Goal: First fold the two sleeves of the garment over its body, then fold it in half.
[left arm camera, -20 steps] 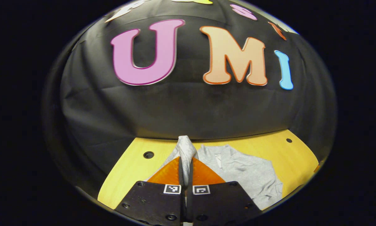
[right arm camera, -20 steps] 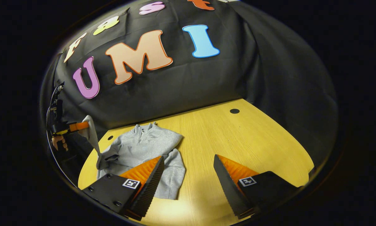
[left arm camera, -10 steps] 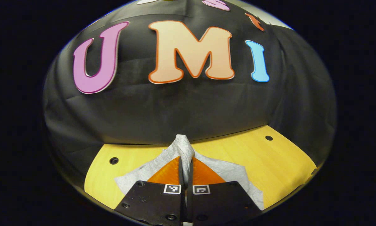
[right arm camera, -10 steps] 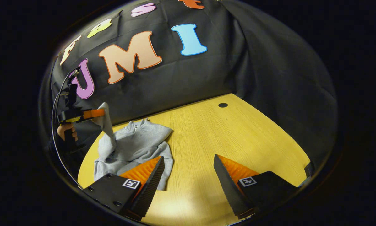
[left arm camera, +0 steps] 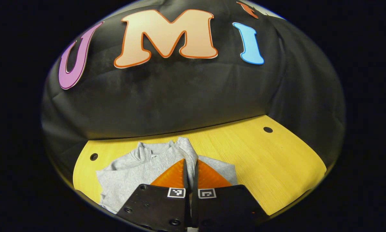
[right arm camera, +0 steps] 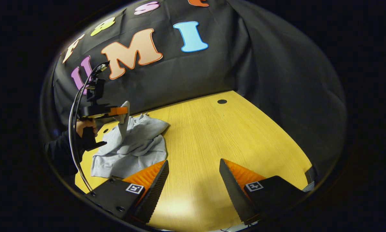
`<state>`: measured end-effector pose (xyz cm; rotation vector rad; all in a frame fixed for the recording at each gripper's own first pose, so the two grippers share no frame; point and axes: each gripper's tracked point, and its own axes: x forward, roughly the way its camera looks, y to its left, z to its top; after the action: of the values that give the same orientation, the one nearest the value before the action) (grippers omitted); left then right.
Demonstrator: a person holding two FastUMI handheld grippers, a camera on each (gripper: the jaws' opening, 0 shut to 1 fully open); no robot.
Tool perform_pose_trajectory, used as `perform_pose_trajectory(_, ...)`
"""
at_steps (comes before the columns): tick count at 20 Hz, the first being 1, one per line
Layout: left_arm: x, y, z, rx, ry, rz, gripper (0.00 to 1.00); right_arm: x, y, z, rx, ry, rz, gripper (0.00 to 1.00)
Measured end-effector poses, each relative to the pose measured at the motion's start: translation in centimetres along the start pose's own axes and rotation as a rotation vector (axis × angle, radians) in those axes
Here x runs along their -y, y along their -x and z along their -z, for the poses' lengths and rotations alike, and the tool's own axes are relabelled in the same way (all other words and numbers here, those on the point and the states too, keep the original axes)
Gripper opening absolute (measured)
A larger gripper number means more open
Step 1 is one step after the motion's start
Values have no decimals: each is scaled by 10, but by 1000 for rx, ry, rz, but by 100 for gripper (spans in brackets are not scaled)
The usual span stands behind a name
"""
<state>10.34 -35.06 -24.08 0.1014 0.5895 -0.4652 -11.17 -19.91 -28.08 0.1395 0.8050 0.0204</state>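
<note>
The garment I hold in my left gripper is plain heather grey, without print, its collar at twelve o'clock. The table under it is yellow wood with fine straight grain and small dark round holes. The sleeve on my arm at nine o'clock is black.

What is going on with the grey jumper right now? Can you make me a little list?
garment: grey zip-neck jumper, lying on the table
table: yellow wood
left gripper: shut on a sleeve, held up above the jumper's body
right gripper: open, holding nothing, over bare table beside the jumper
sleeve fold: under way, sleeve not yet laid down
</note>
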Motion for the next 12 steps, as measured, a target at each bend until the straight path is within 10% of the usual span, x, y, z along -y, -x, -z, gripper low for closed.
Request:
perform_pose_trajectory(3,13,-7,18,-37,52,39,7,-1,-4,2,-12,15,-23,94)
perform_pose_trajectory(8,-7,19,5,35,111,-13,90,-23,-15,-4,-13,51,-96,98)
perform_pose_trajectory(12,-50,61,4,88,130,-98,96,-49,-29,-4,-16,71,-165,98)
